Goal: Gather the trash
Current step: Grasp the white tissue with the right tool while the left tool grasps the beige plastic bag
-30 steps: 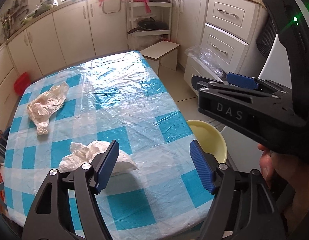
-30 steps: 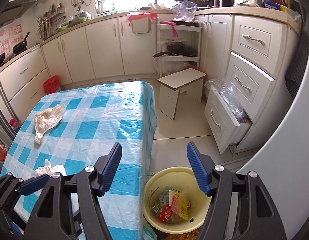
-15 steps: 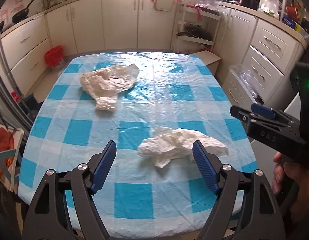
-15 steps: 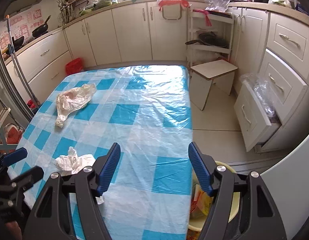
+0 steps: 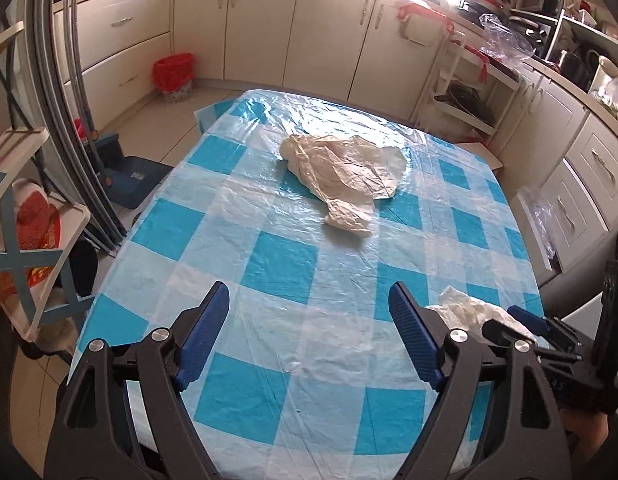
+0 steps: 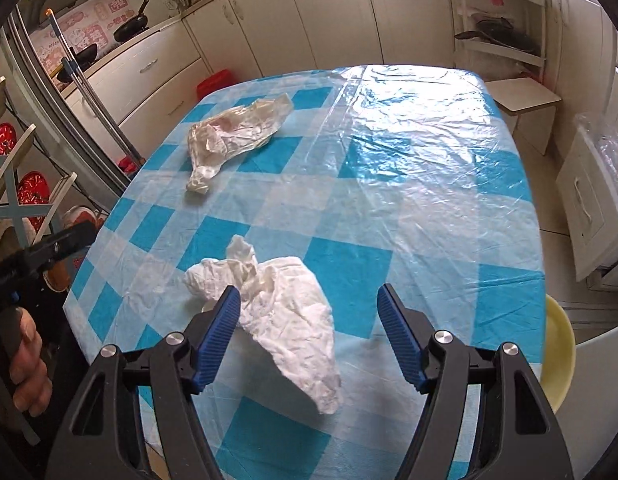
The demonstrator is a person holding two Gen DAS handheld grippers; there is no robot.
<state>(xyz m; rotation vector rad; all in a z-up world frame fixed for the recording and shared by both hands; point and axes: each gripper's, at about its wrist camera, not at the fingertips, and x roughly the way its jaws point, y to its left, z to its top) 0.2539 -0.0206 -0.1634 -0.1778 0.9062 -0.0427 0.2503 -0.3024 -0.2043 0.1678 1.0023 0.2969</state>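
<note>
While two pieces of trash lie on my bench [image 6: 449, 184], I count them so: one crumpled white tissue [image 6: 285, 312] at the lower centre of the right wrist view, and one crinkled plastic bag [image 6: 233, 136] at the upper left of that view, well apart from the tissue. My right tool [image 6: 309, 336] hangs over the tissue with its two blue fingers [image 6: 219, 332] spread wide, the left pad just beside the wad's edge; whether it touches I cannot tell. My left tool [image 5: 309, 336] is likewise wide, holding nothing, over bare blue-and-white checked cloth at the lower centre of the left wrist view; the bag [image 5: 345, 176] sits above it at the centre of the frame, and the tissue [image 5: 469, 312] peeks out at the lower right, beside the right tool [image 5: 525, 328]. One yellow bin [image 6: 557, 344] shows at the lower right edge of the right wrist view, beside the bench. One small red bin [image 5: 174, 76] stands at the upper left of the left wrist view, against the white cabinets [image 5: 261, 24].
</note>
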